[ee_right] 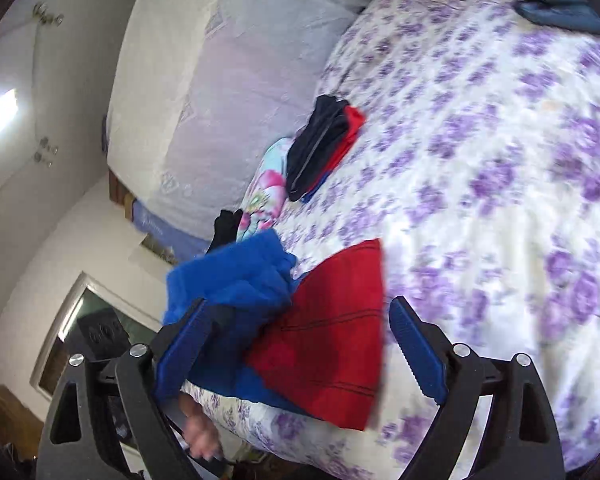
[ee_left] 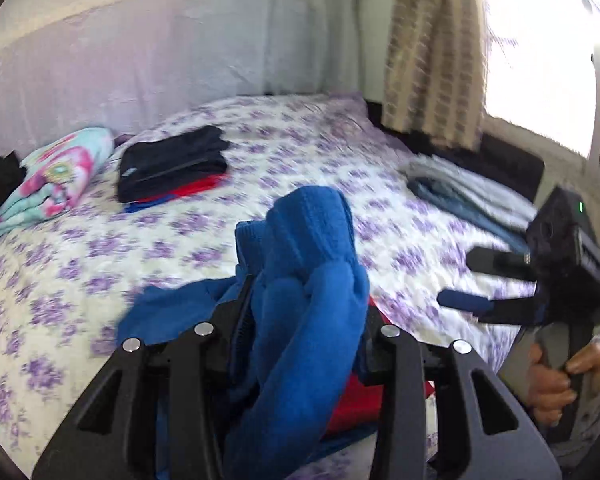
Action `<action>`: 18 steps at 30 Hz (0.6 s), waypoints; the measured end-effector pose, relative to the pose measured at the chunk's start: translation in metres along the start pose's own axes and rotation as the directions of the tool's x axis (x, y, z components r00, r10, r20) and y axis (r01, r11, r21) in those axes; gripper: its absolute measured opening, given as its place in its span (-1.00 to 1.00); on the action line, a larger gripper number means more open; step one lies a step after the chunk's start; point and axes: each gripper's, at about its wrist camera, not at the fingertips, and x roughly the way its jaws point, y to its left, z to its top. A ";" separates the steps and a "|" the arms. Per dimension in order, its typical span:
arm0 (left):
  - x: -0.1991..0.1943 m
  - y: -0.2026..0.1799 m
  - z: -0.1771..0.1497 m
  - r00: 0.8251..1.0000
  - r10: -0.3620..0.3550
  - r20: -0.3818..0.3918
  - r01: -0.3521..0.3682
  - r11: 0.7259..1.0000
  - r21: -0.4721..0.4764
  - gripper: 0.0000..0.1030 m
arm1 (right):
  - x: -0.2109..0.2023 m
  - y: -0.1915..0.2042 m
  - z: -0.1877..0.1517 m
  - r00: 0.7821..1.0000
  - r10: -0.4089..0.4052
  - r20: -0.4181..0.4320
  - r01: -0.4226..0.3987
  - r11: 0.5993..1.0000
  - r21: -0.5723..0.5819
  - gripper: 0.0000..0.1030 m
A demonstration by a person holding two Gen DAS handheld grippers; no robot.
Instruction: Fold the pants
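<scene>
Currently the left gripper [ee_left: 300, 280] has its jaws clamped on a bunched wad of the blue pants [ee_left: 312, 248], held up over the near side of the bed [ee_left: 260, 128]. Rest of the blue fabric trails down onto a red garment [ee_right: 332, 340] lying flat on the floral sheet. Right gripper [ee_right: 296, 344]: jaws wide apart, nothing between the pads, hovering over the red piece; a hand [ee_left: 556, 384] grips its handle. Further back, a folded dark stack [ee_left: 172, 164] sits beside a pink-and-teal bundle [ee_left: 56, 176]. Grey-blue clothes [ee_left: 460, 192] lie near the curtain [ee_left: 432, 48]. Heavy motion blur.
</scene>
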 end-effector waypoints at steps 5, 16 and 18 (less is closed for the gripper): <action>0.024 -0.064 -0.038 0.995 0.097 0.032 -0.102 0.967 0.235 -0.26 | -0.009 -0.027 0.004 1.000 -0.005 0.010 0.004 0.998 0.069 0.76; 0.013 -0.093 -0.075 0.998 -0.054 0.044 0.033 0.924 0.380 0.71 | 0.013 0.027 0.032 0.965 0.250 -0.075 -0.246 0.968 0.050 0.76; 0.010 -0.090 -0.075 0.997 -0.062 0.043 0.042 0.929 0.367 0.71 | 0.025 0.052 0.035 0.950 0.283 -0.132 -0.283 0.959 0.017 0.76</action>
